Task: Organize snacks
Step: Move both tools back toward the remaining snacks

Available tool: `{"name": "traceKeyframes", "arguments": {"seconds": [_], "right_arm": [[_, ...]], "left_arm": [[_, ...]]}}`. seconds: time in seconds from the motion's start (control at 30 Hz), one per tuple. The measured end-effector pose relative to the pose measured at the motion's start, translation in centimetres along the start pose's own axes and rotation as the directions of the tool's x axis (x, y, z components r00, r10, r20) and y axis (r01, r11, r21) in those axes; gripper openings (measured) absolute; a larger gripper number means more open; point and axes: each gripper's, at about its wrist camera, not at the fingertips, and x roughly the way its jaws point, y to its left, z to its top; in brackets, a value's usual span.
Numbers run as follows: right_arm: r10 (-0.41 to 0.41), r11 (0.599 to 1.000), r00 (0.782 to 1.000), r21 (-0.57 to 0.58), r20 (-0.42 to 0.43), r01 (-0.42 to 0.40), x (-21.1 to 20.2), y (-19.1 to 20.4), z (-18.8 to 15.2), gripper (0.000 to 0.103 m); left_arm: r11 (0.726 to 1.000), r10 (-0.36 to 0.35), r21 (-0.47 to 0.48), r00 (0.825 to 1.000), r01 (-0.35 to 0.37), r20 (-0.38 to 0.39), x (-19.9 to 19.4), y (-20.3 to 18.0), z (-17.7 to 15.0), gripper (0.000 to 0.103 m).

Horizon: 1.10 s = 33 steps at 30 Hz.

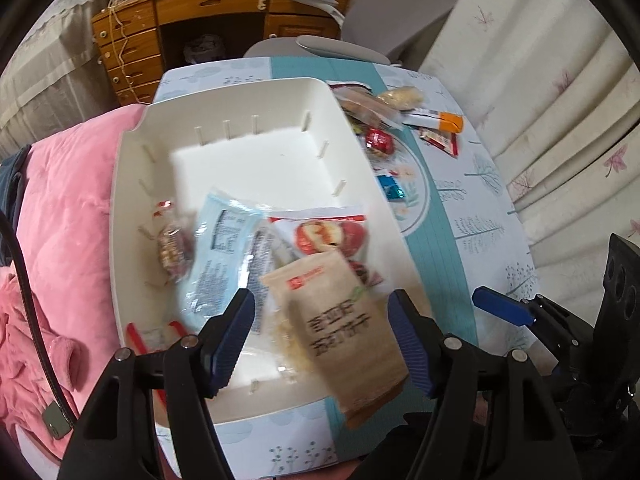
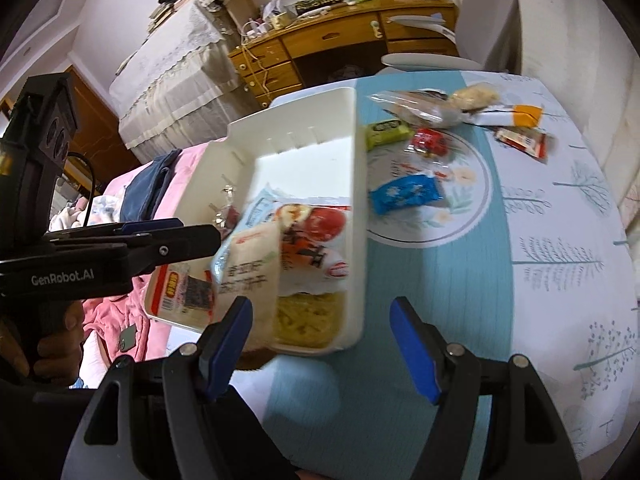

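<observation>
A white bin (image 1: 132,184) stands on the patterned tablecloth and holds several snack packets. Among them are a light blue one (image 1: 224,248), a red-and-white one (image 1: 328,232) and a clear-wrapped nut bar (image 1: 174,248). My left gripper (image 1: 322,340) hangs open over the bin's near end. A tan packet (image 1: 344,320), blurred, lies between its fingers with a gap at the left pad. My right gripper (image 2: 322,344) is open and empty above the tablecloth, just right of the bin (image 2: 356,184). The tan packet (image 2: 248,276) shows there at the left gripper's (image 2: 200,234) tips.
Loose snacks lie on the table right of the bin: a blue packet (image 2: 404,194), a red one (image 2: 430,140), a green one (image 2: 386,130), an orange-and-white bar (image 2: 508,114) and a red sachet (image 2: 524,140). A pink blanket (image 1: 68,208) lies left, a wooden desk (image 1: 200,12) behind.
</observation>
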Motion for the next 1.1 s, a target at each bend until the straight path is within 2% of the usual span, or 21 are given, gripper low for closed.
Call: {"name": "traceKeyframes", "arguments": {"seconds": [0.2,0.33,0.43,0.57,0.73,0.93,1.1], "right_arm": [[-0.024,1.000,1.000,0.009,-0.010,0.024,-1.2,-3.1,0.6,0.072],[-0.030,1.000,0.999,0.002,-0.011,0.030,-2.1,-5.3,1.4,0.072],[-0.034,0.999,0.999,-0.004,-0.006,0.034,-2.6,-7.1,2.2,0.072],[-0.036,0.999,0.999,-0.013,0.007,0.036,-3.3,-9.7,3.4,0.072],[-0.036,0.999,0.999,-0.012,0.017,0.036,-3.7,-13.0,5.2,0.072],[-0.024,1.000,0.999,-0.004,0.034,0.024,-3.4,-16.3,7.6,0.072],[-0.010,1.000,0.999,0.004,0.040,0.009,-2.7,-18.6,9.3,0.072]], "left_arm": [[1.000,0.001,0.016,1.000,-0.001,0.000,0.8,-3.3,1.1,0.068],[1.000,0.020,0.009,1.000,-0.020,0.000,1.4,-5.6,2.1,0.077],[0.999,0.038,0.001,0.999,-0.038,-0.002,1.9,-7.2,2.9,0.077],[0.998,0.060,-0.037,0.998,-0.060,-0.005,2.5,-8.9,4.0,0.077],[0.987,0.075,-0.137,0.997,-0.079,-0.035,4.0,-10.6,5.2,0.080],[0.958,0.053,-0.279,0.996,-0.072,-0.075,6.4,-12.2,6.7,0.082],[0.897,0.064,-0.426,0.989,-0.115,-0.131,9.2,-12.6,7.6,0.082]]}}
